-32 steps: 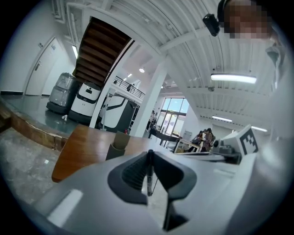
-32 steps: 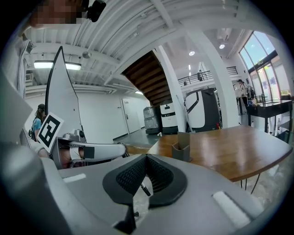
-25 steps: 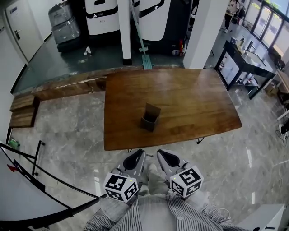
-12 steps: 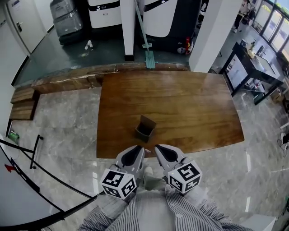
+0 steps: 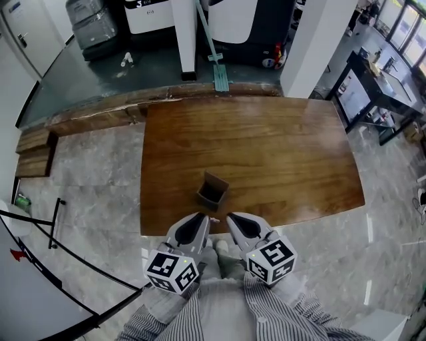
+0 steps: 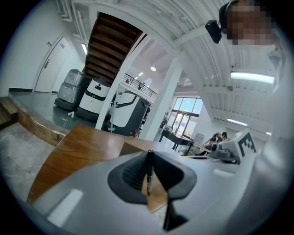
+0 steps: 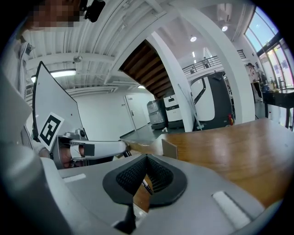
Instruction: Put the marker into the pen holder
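A brown cardboard pen holder [image 5: 212, 191] stands open-topped near the front edge of the wooden table [image 5: 279, 153]. It also shows in the left gripper view as a pen holder [image 6: 132, 147] just beyond the jaws, and in the right gripper view as a pen holder [image 7: 169, 148]. My left gripper [image 5: 202, 222] is shut on a black marker [image 6: 149, 172] that stands upright between its pads. My right gripper [image 5: 232, 220] hangs beside it with jaws closed together. A thin dark pen end [image 7: 146, 184] shows through the gap under its pads. Both grippers hover at the table's front edge, just short of the holder.
Marble floor [image 5: 86, 180] surrounds the table. A raised dark platform with white machines [image 5: 153, 13] lies behind it, and a white pillar [image 5: 309, 40] at the back right. A black desk [image 5: 383, 86] stands at the right, a whiteboard stand [image 5: 40, 266] at the left.
The table and pen holder have come nearer in the head view. Both grippers now reach the table's front edge, closer to the holder. Their jaws look the same.
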